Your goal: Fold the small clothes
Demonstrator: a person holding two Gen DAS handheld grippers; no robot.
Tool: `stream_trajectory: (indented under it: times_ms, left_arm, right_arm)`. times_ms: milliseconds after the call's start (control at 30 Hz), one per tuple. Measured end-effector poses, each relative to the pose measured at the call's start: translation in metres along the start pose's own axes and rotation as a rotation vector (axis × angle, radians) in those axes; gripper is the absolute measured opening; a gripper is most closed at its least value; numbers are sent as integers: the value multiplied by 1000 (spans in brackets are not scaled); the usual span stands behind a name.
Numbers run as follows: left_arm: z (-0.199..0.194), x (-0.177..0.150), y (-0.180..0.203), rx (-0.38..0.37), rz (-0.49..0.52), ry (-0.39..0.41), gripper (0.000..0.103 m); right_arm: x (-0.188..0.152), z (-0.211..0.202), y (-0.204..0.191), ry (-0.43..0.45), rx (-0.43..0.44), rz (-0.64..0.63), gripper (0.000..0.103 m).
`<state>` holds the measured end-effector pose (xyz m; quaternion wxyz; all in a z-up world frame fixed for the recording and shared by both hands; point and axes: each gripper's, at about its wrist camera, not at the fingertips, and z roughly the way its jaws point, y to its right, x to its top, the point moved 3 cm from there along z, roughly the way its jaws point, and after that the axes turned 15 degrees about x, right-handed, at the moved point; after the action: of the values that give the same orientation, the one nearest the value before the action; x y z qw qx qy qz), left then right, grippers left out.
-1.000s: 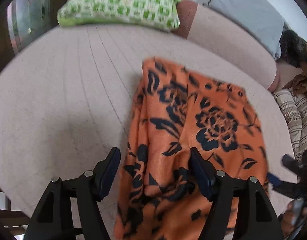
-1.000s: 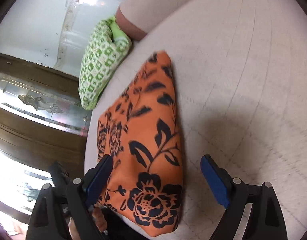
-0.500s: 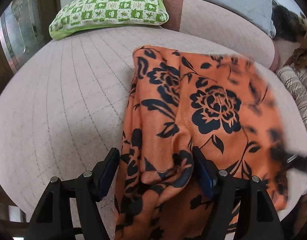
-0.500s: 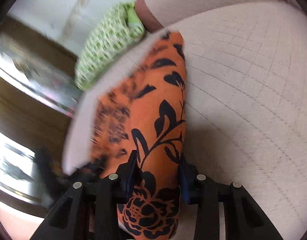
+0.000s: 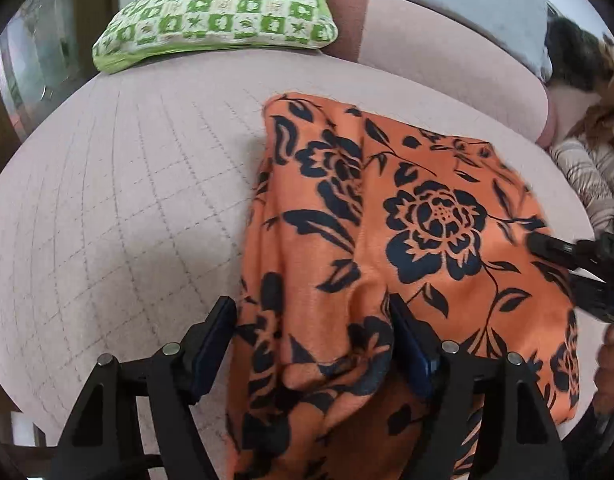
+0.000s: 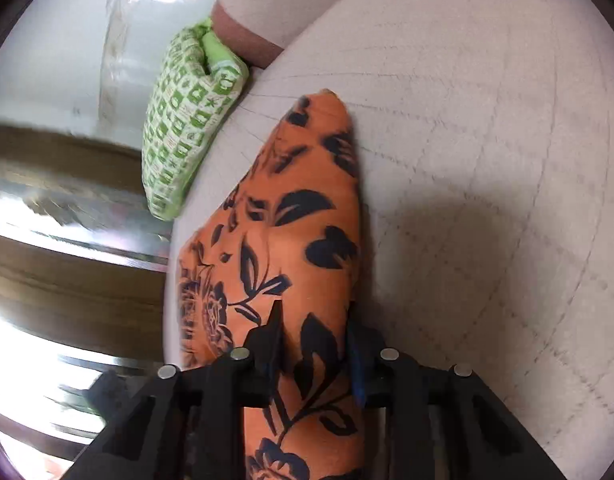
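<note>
An orange floral garment [image 5: 407,240] is spread on the quilted pink cushion [image 5: 127,200], pinched at one edge by the right gripper [image 6: 313,344].

In the right wrist view the jaws, which have just been closing, are seen clamped on a fold of the cloth; this grip is shown only as a dark blur at the edge of the left wrist view. There the left gripper [image 5: 311,344] is seen spread wide, its jaws having just been opening, a raised hump of cloth lying loosely between them. Beyond both grippers a green checked pillow [image 5: 215,12] is laid against the backrest [image 5: 447,60]. Striped fabric [image 5: 587,176] is glimpsed only from the left.
</note>
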<state>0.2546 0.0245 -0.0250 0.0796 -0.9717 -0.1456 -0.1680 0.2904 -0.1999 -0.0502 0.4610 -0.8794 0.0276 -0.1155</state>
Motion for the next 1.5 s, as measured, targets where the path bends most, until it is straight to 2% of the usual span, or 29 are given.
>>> stream_trajectory:
  times_ms: [33,67,100,133,167,200,233,333,433,467,500,533,600,667,700,733,800,867,900,967,1000,1100,1167,1200,1233,1300,1400,1467,1500]
  left_arm:
    - [1,-1,0,0,4,3,77]
    - [3,-1,1,3,10,11,78]
    - [2,-2,0,3,10,14,78]
    - [4,-1,0,0,6,13,78]
    - [5,0,0,-2,5,13,78]
    - [5,-1,-2,-9,7,17,78]
    - [7,-1,-3,-20,6,19,78]
    - [6,-11,-21,-22,3,26,78]
    - [-2,-18,-30,-26,3,29,79]
    - [-4,-18,-31,-31,5,31,79]
    - [-4,-19,-32,-34,7,35,79]
    - [-6,-20,-34,-38,7,37,79]
    - [-12,-19,-40,-64,-13,26,79]
    - [-21,-15,-51,-116,-57,9,78]
    - [-29,-11,-58,-152,-79,24,78]
    - [-38,-5,-66,-179,-91,56,78]
    - [-46,9,-79,-183,-92,104,78]
    - [-35,26,-90,-151,-77,98,76]
    - [-26,33,-94,-160,-85,73,70]
    - [-2,47,-97,-206,-110,-15,57]
    - [6,52,-95,-215,-104,-39,55]
    - [13,67,-82,-230,-61,-41,55]
    - [17,76,-74,-247,-40,-37,51]
    - [24,78,-69,-220,-9,-43,29]
    - [35,78,-64,-175,33,-50,17]
    - [50,70,-57,-135,117,-26,17]
    - [39,65,-46,-47,213,48,17]
    - [30,66,-47,-56,189,40,18]
    - [23,67,-53,-85,162,44,24]
  right_arm:
    - [-5,-6,-18,26,-57,-100,27]
    - [-8,-5,-21,28,-82,-126,27]
    - [-8,1,-15,11,-111,-127,28]
    - [-9,6,0,-15,-114,-79,35]
    - [-7,2,13,-3,-64,16,40]
    - [-4,-3,19,20,-4,95,61]
    - [2,-12,20,70,64,120,71]
    - [21,-20,17,141,128,114,75]
    - [38,10,42,63,126,222,74]
    - [41,24,53,24,121,268,66]
    - [41,29,53,6,111,259,30]
    - [43,28,36,9,40,153,30]
    - [37,22,3,24,-63,-24,29]
    - [34,21,-7,23,-142,-92,34]
    - [34,22,-8,9,-186,-101,47]
    - [35,17,-8,12,-232,-110,66]
    - [34,-2,-19,82,-263,-157,67]
    - [32,-8,-43,119,-224,-224,67]
    - [24,-7,-58,99,-176,-258,67]
    - [8,7,-77,28,-109,-298,67]
    - [-8,18,-85,-27,-78,-316,67]
    - [-44,36,-80,-137,-39,-300,67]
    - [-62,46,-73,-167,-65,-334,67]
    - [-64,47,-73,-159,-71,-353,67]
    - [-63,48,-72,-159,-66,-347,67]
    - [-59,48,-69,-162,-44,-312,67]
    - [-61,40,-64,-168,-26,-311,68]
    - [-63,37,-63,-161,-22,-316,68]
    - [-66,34,-65,-161,-20,-320,70]
